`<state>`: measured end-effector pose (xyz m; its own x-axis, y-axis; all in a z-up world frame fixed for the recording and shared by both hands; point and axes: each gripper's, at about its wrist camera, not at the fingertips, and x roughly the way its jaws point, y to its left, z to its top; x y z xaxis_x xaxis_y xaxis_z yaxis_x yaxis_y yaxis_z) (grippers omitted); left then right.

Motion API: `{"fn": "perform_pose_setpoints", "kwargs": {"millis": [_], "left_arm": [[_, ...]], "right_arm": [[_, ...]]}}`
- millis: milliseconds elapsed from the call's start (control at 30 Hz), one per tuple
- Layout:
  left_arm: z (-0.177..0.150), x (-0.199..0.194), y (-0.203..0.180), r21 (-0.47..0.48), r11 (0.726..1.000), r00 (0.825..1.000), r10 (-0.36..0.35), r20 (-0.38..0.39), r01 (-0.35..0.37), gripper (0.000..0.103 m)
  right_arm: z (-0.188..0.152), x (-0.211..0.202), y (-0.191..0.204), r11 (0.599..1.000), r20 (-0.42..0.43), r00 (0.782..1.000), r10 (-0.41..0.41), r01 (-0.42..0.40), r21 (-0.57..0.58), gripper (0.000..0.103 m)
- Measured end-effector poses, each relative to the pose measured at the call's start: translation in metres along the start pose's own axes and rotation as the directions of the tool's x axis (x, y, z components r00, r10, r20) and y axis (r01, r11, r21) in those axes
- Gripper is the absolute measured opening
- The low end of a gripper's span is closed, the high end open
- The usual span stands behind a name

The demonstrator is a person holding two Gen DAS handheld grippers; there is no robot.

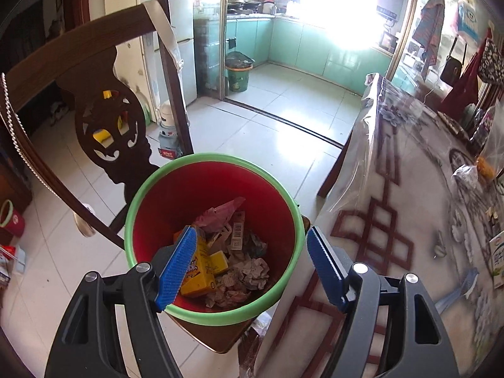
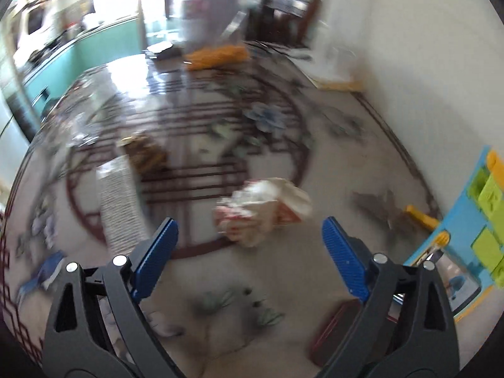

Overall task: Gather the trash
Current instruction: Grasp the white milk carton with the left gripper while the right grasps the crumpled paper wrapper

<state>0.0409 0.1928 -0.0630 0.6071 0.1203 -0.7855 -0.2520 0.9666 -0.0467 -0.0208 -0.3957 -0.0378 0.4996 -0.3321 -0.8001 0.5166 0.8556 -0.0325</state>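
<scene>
Table (image 2: 315,283) under a glossy cloth printed with dark red lattice lines and blue-grey flowers. Directly on it, in the blurred right wrist view: 1 crumpled white-and-pink paper wad (image 2: 261,211) near the middle, 1 pale striped wrapper (image 2: 118,201) to its left, 1 brown-and-yellow packet (image 2: 145,152) just beyond that, 1 yellow bag (image 2: 217,55) at the far edge, 1 blue toy board (image 2: 472,230) at the right edge. Beside the table — white tiled floor (image 1: 267,138), bearing 1 dark wooden chair (image 1: 104,119).

Bin (image 1: 217,176): we see red walls, green rim.
Fingers (image 1: 176,264): we note blue ribbed pads.
Desk (image 2: 267,163): we see pale cloth, maroon lattice, blue flowers.
</scene>
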Motion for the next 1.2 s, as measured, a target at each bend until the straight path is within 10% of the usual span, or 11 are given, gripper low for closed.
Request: {"fn": "perform_pose_setpoints", "kwargs": {"millis": [267, 567, 833, 1200], "left_arm": [[-0.021, -0.045, -0.083, 0.062, 0.985, 0.986, -0.163, 0.024, 0.161, 0.069], [-0.026, -0.072, -0.234, 0.171, 0.870, 0.887, -0.450, -0.104, 0.461, 0.071], [-0.056, -0.071, -0.328, 0.217, 0.800, 0.823, -0.507, -0.255, 0.560, 0.072], [-0.068, -0.064, -0.418, 0.309, 0.790, 0.839, -0.436, -0.325, 0.530, 0.076]], "right_arm": [[0.018, 0.039, -0.010, 0.994, -0.069, 0.994, 0.083, -0.077, 0.080, 0.092], [0.016, 0.049, -0.015, 0.986, -0.110, 0.986, 0.123, -0.108, 0.131, 0.088], [0.013, 0.049, -0.008, 0.982, -0.124, 0.978, 0.167, -0.154, 0.109, 0.071], [0.015, 0.046, -0.021, 0.958, -0.099, 0.966, 0.241, -0.220, 0.183, 0.046]]}}
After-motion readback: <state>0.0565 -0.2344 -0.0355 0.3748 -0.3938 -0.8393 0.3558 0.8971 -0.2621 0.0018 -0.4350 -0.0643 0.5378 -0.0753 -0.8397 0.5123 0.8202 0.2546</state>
